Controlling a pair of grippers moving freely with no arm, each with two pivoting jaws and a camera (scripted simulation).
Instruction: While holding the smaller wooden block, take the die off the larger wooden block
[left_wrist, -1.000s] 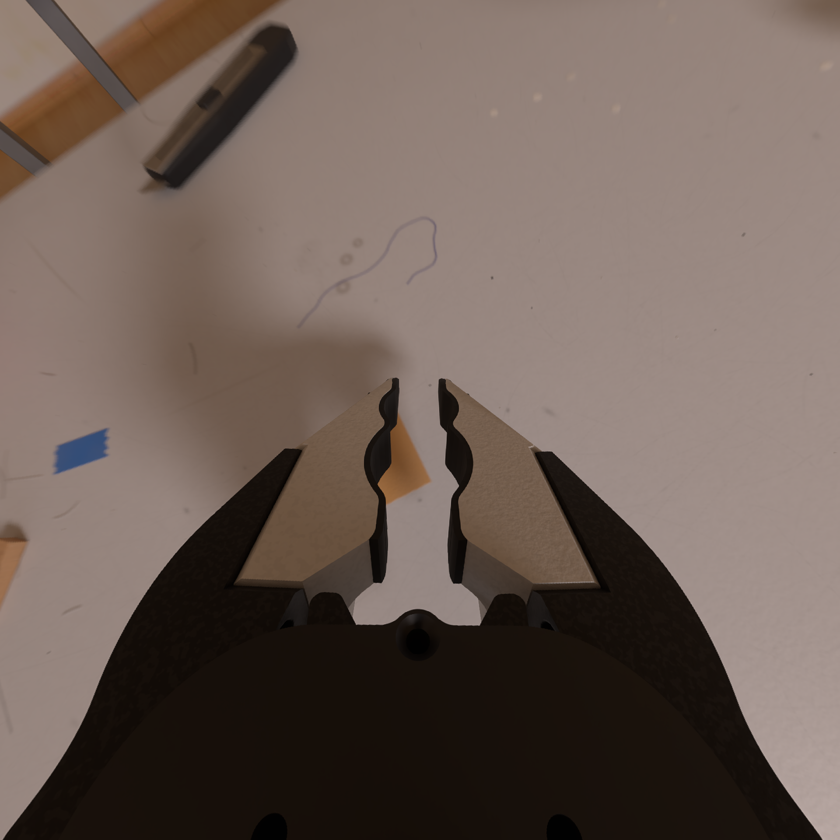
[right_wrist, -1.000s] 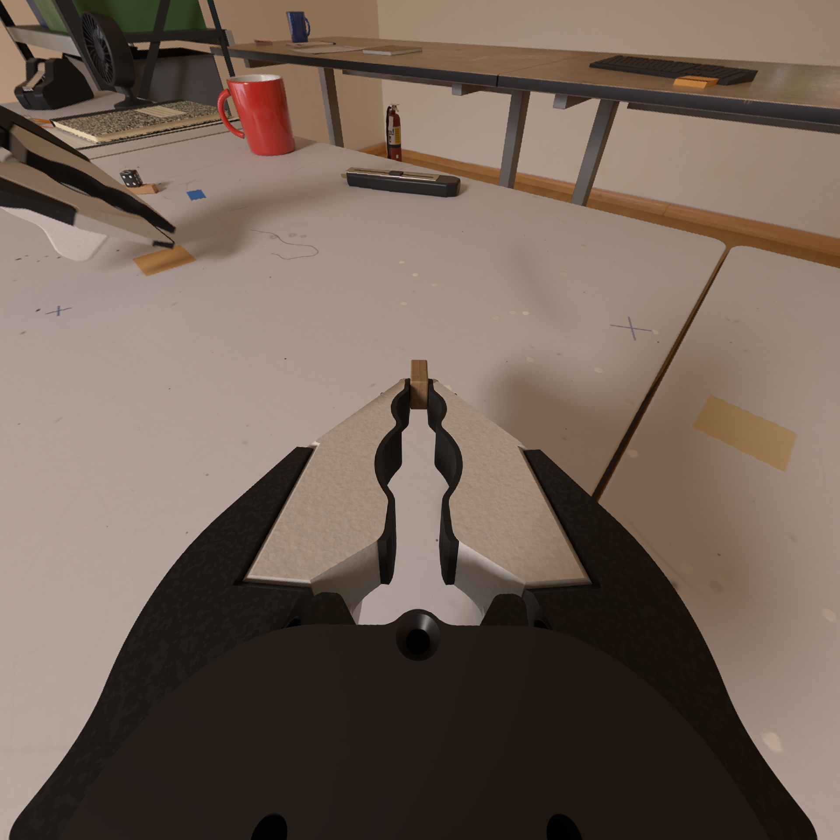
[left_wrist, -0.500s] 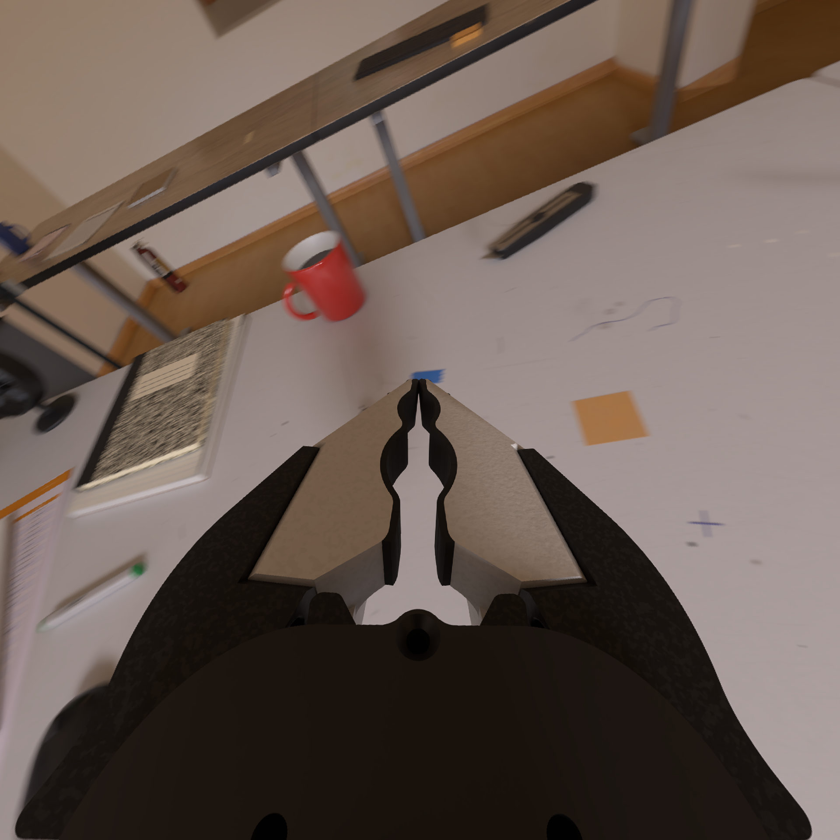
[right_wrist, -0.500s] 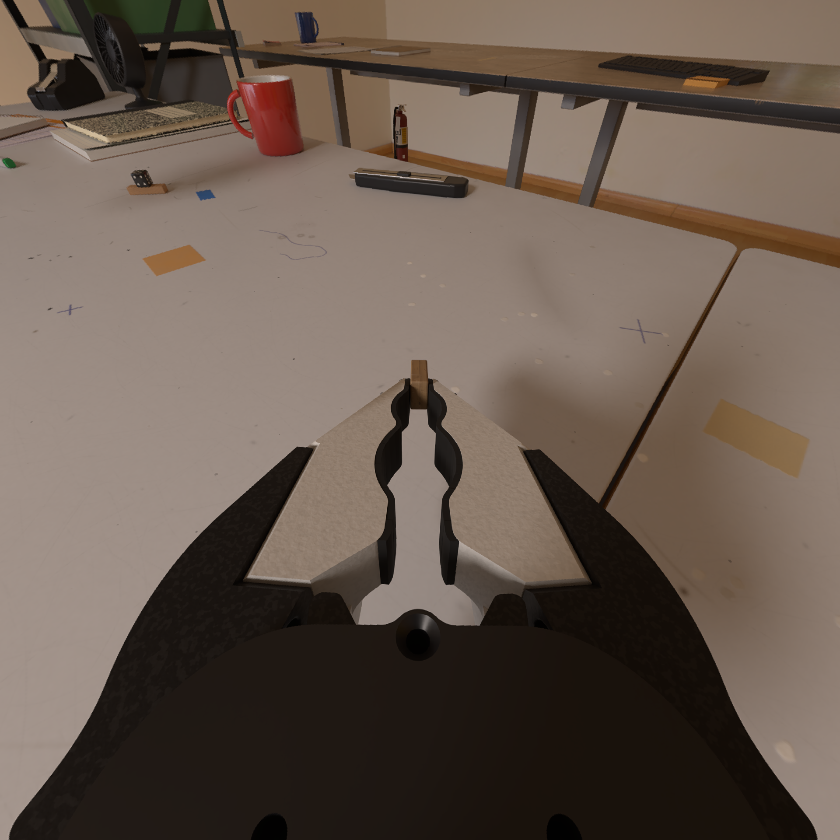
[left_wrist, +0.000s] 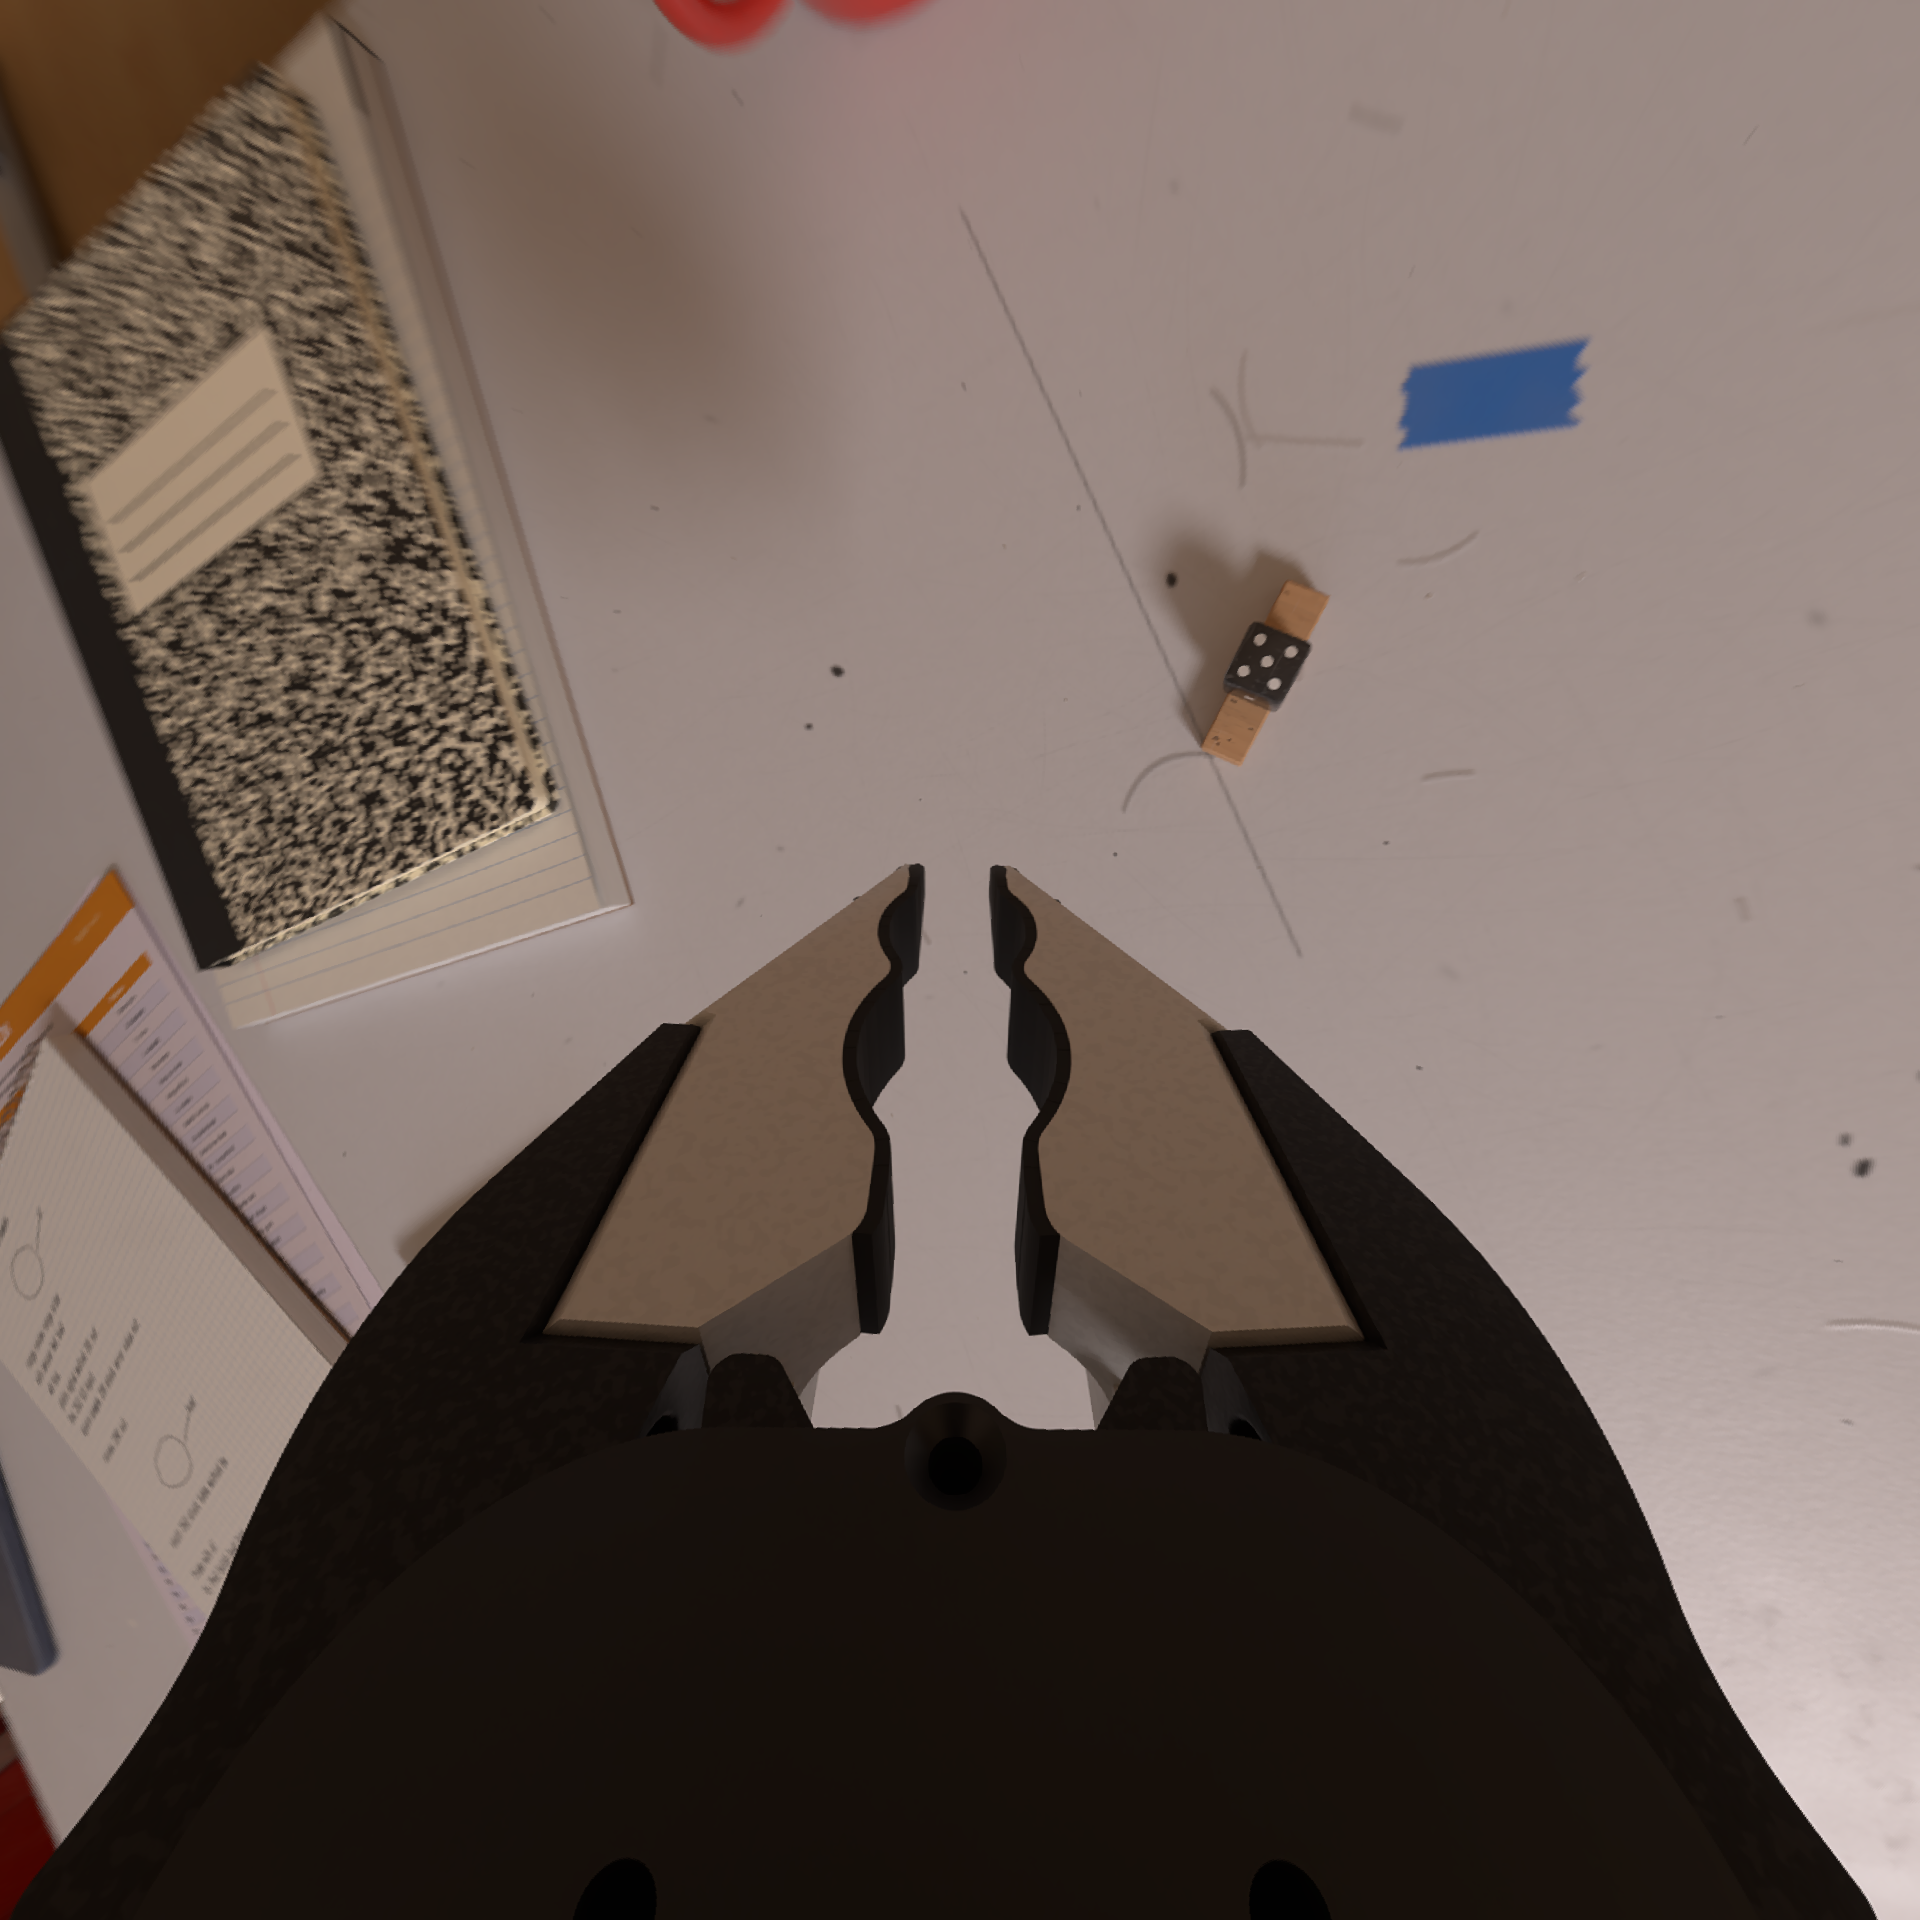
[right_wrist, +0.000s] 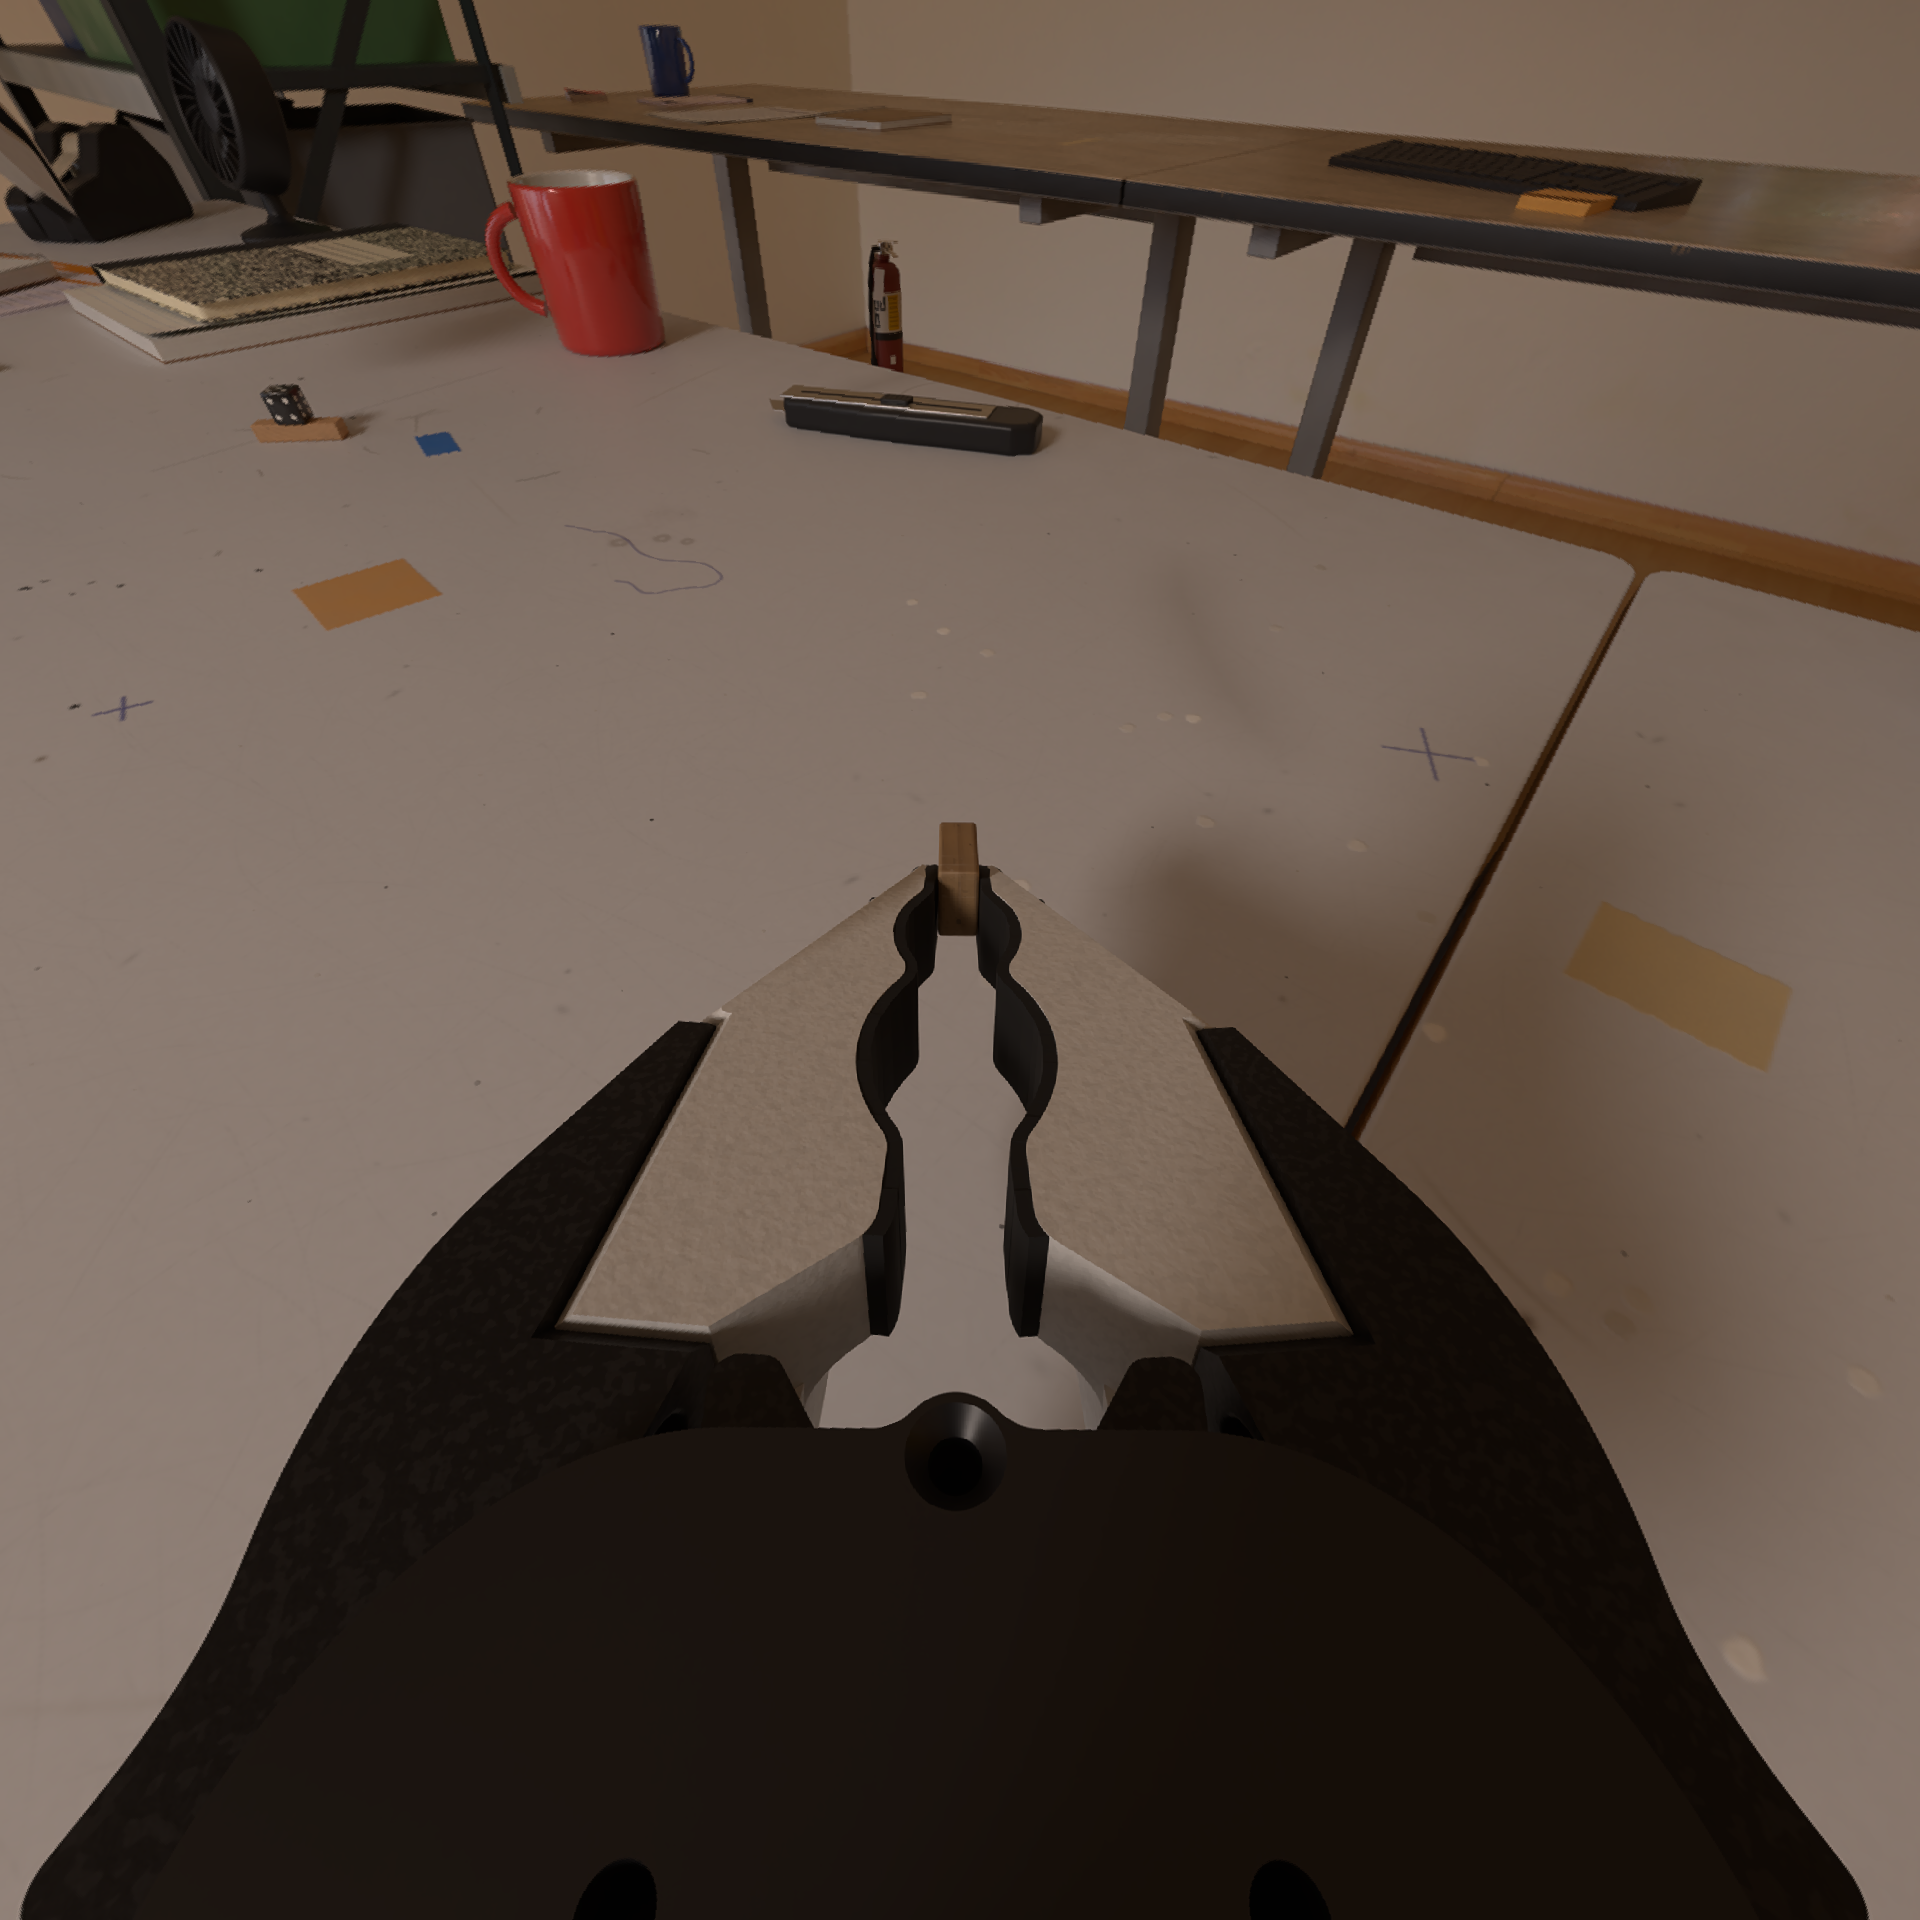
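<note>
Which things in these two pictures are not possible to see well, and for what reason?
- Red mug: left wrist view, cut off by the top edge and blurred.
- Smaller wooden block: right wrist view, its lower part is hidden between the right gripper fingers.
- Die: right wrist view, too small to count its dots.
- Printed sheets: left wrist view, cut off by the left edge.

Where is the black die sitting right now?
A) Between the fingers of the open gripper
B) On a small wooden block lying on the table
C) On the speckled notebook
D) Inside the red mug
B: the left wrist view shows the die resting on the middle of the larger block, which lies flat on the table, ahead and to the right of the open left gripper.
</note>
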